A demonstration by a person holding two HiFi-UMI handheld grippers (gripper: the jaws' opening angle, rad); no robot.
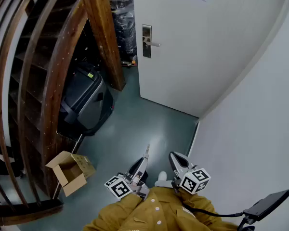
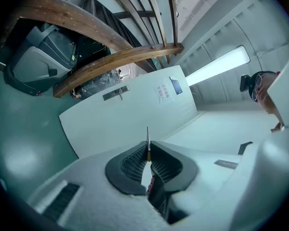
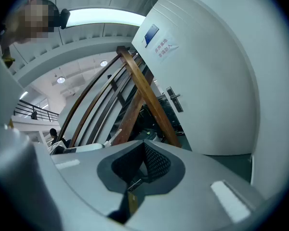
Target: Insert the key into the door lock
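In the head view the white door stands far ahead across the green floor. Its metal lock plate with lever handle is on the door's left edge. My left gripper sits low and close to my body, shut on a thin key whose blade points toward the door. The left gripper view shows the key pinched upright between the black pads, with the lock plate far off. My right gripper hangs beside it, and its jaws are shut with nothing between them.
A curved wooden staircase fills the left side. Under it sits a black and grey machine, with an open cardboard box on the floor nearer me. A white wall runs along the right, and a dark flat device sits at lower right.
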